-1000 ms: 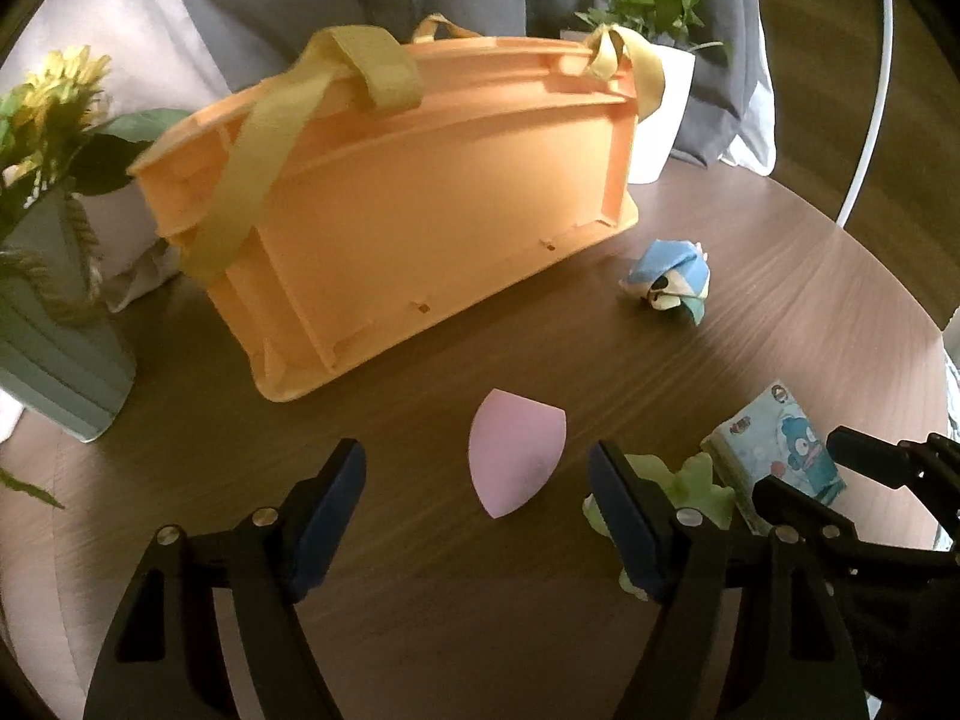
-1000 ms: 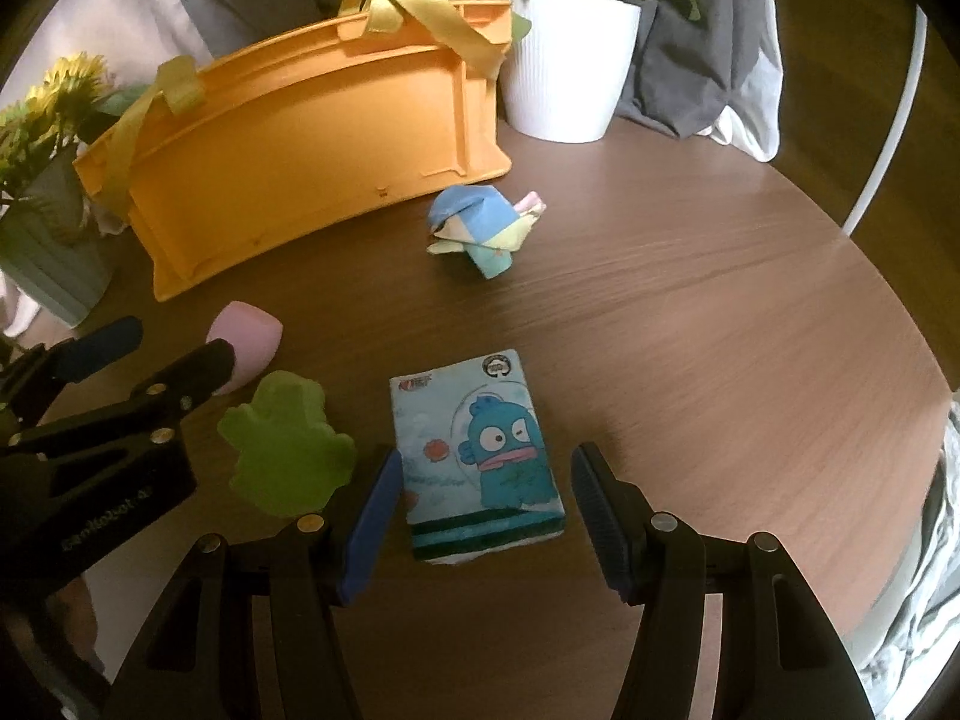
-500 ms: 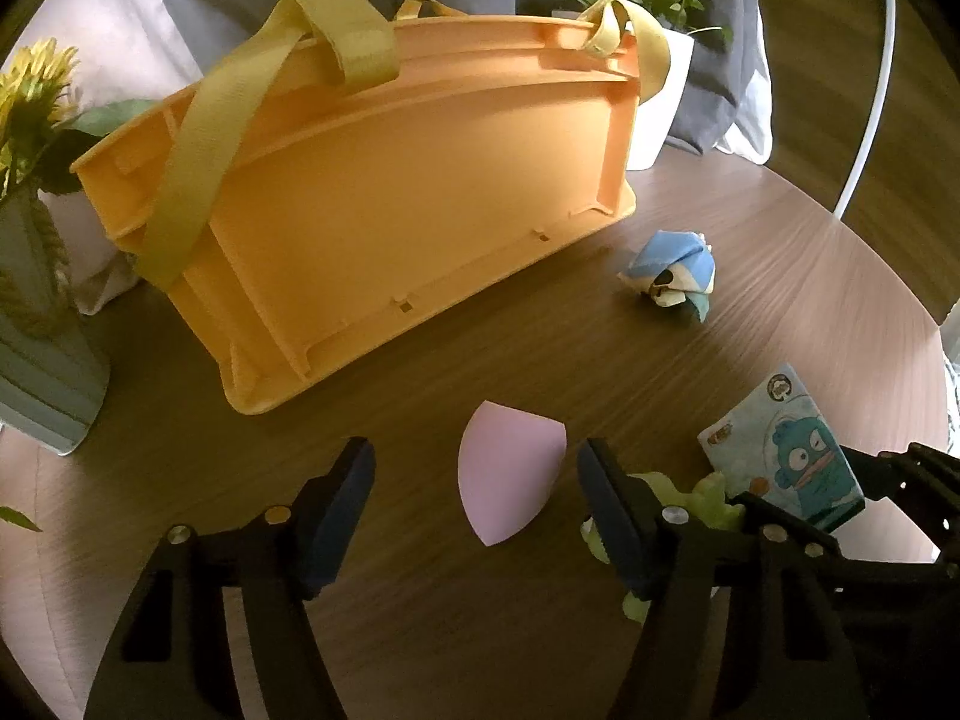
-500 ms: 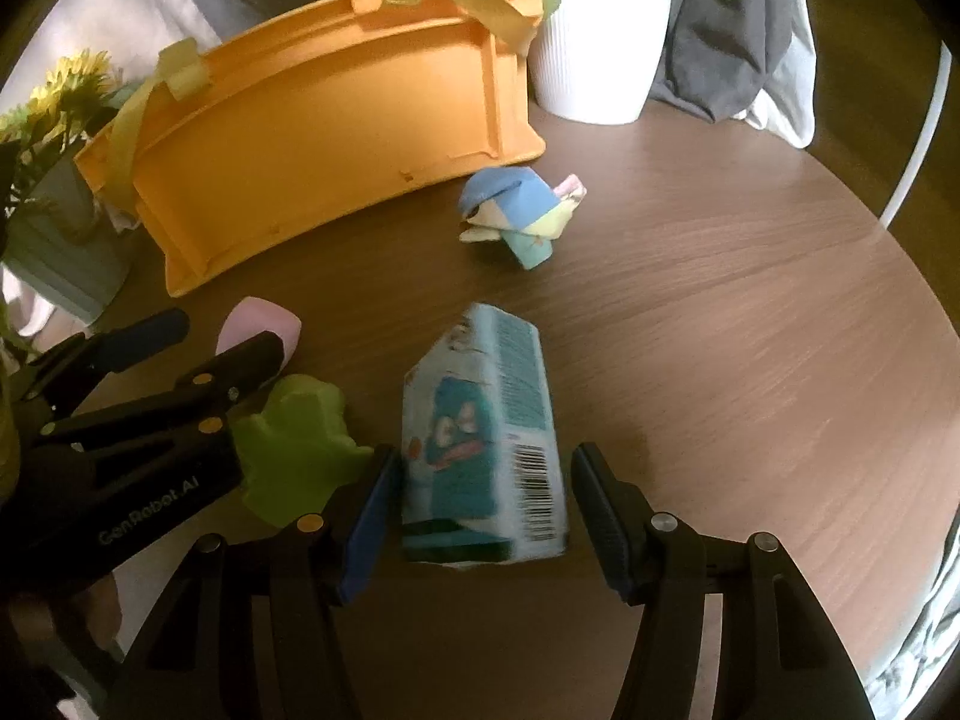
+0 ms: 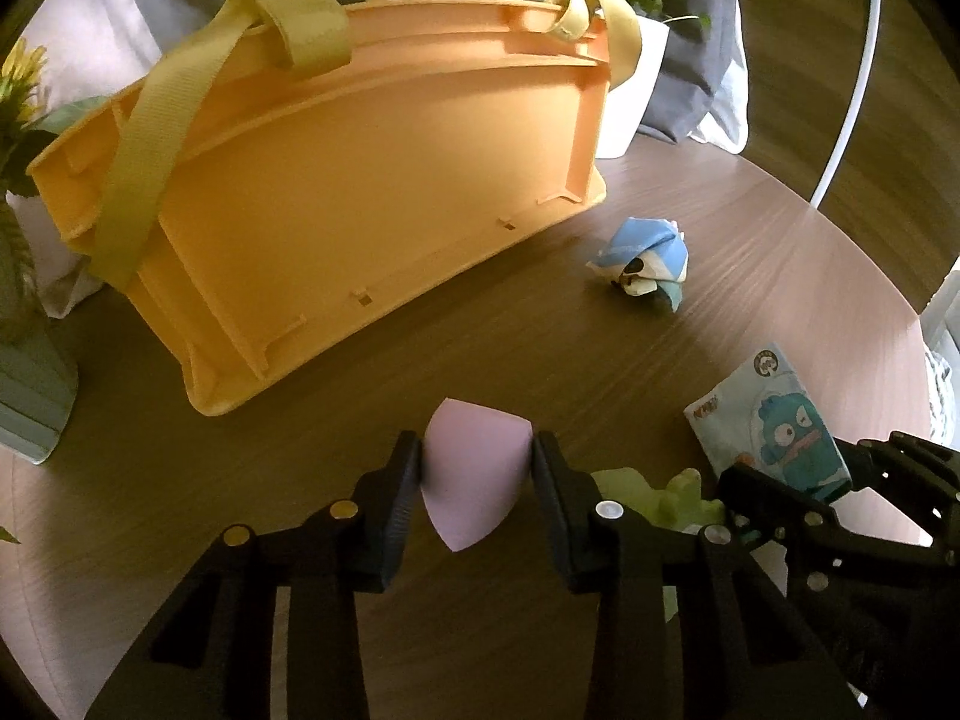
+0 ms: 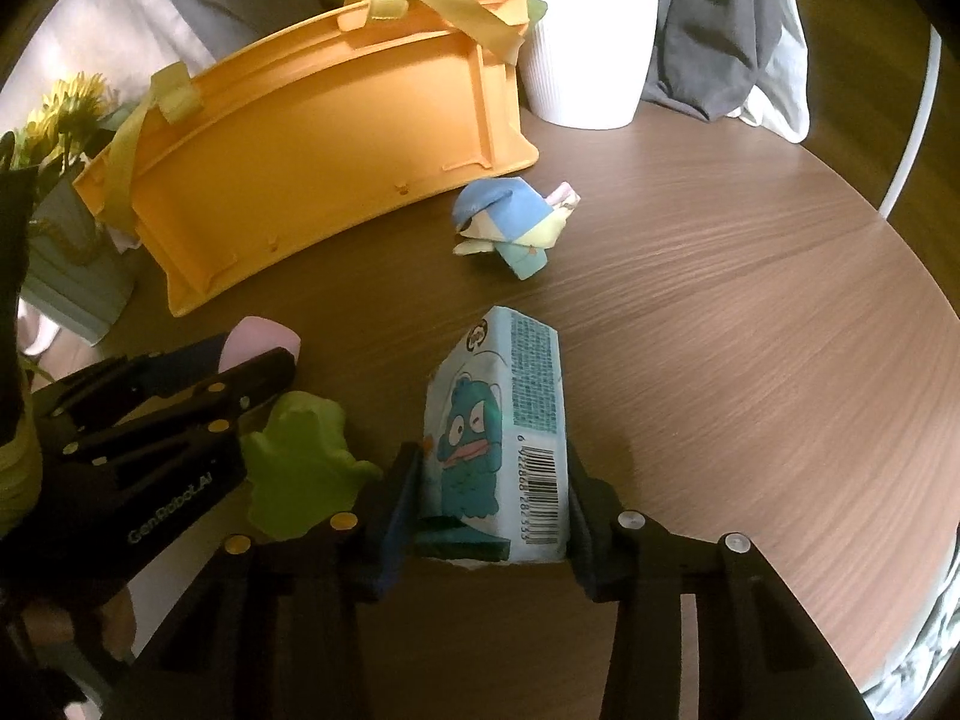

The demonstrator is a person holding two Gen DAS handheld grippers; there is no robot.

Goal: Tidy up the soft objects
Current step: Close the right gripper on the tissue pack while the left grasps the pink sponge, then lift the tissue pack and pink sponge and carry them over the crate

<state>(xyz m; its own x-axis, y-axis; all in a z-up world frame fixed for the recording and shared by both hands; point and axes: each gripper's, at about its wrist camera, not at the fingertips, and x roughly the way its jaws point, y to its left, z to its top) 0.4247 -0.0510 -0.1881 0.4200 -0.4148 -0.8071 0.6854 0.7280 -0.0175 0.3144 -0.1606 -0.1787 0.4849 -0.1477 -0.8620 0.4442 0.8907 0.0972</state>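
Note:
A pink sponge (image 5: 474, 468) sits pinched between the pads of my left gripper (image 5: 475, 456), which is shut on it low over the round wooden table (image 5: 420, 354). My right gripper (image 6: 495, 483) is closing on a pale blue tissue pack (image 6: 501, 438) with a cartoon fish print; both pads press its sides and the pack stands tilted up on edge. A green soft toy (image 6: 300, 456) lies between the two grippers. A blue and cream soft toy (image 6: 510, 222) lies further back. The orange basket (image 5: 336, 198) with yellow straps stands behind, its side facing me.
A white plant pot (image 6: 585, 42) stands behind the basket's right end, grey cloth behind it. A grey-green vase with yellow flowers (image 6: 66, 228) is at the left. The table's rim (image 6: 888, 312) curves round on the right. A white chair tube (image 6: 912, 114) rises beyond it.
My left gripper's jaws closed onto the pink sponge. My right gripper's jaws narrowed onto the tissue pack, which went from lying flat to standing on edge.

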